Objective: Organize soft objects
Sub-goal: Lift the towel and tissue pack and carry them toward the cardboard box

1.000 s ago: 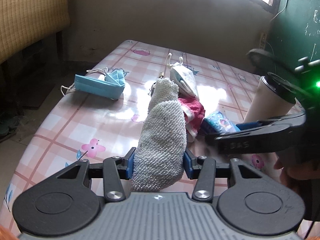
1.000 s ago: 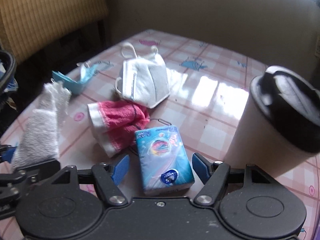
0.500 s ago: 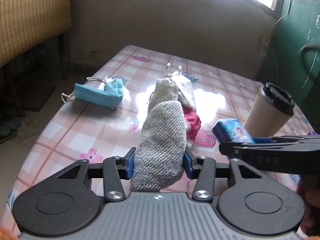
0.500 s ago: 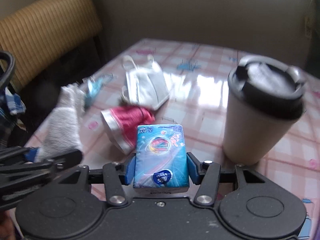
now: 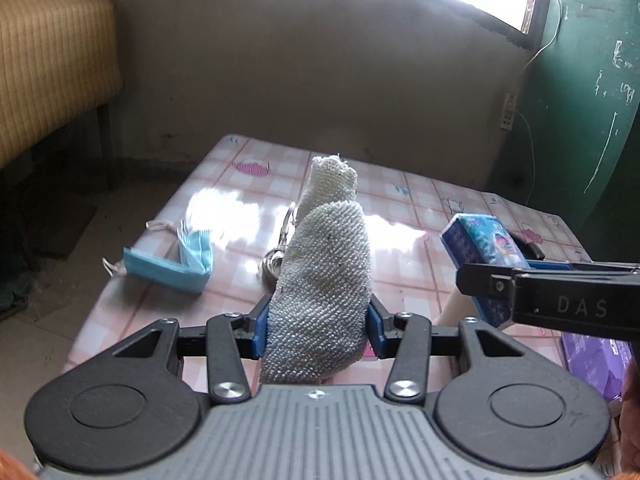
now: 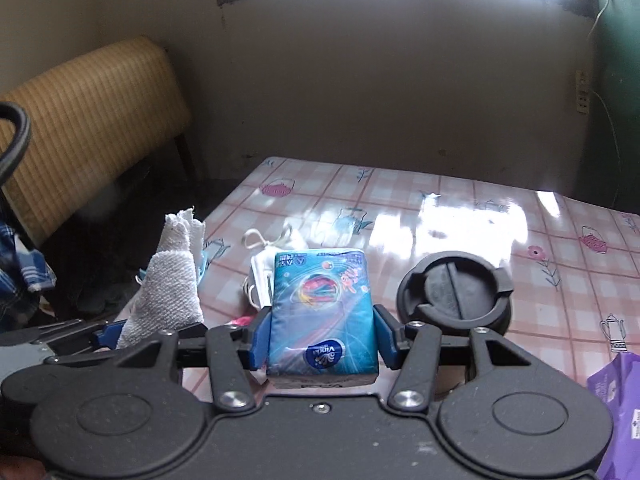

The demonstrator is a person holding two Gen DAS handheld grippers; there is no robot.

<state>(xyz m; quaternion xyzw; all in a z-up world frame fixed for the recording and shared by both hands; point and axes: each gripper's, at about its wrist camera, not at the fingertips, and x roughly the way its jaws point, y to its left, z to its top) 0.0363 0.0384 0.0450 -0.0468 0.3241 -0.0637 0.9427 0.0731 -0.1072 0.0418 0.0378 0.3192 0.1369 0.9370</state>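
Observation:
My left gripper (image 5: 318, 330) is shut on a white terry cloth (image 5: 324, 280), held upright above the pink checked table (image 5: 400, 280). The cloth also shows at the left of the right wrist view (image 6: 168, 292). My right gripper (image 6: 322, 340) is shut on a blue tissue pack (image 6: 322, 312), lifted above the table; the pack shows in the left wrist view (image 5: 484, 248) at the right. A blue face mask (image 5: 168, 264) lies on the table's left side. A white mask (image 6: 264, 276) lies behind the pack. A bit of pink cloth (image 6: 240, 322) peeks out below it.
A white cup with a black lid (image 6: 456, 292) stands just right of the tissue pack. A purple packet (image 6: 616, 400) lies at the table's right front. A metal key ring (image 5: 276, 260) lies behind the white cloth. A woven yellow chair (image 6: 92, 120) stands left of the table.
Both grippers have risen well above the table with their loads. The right gripper closed on the tissue pack, which lay on the table a second ago, and lifted it.

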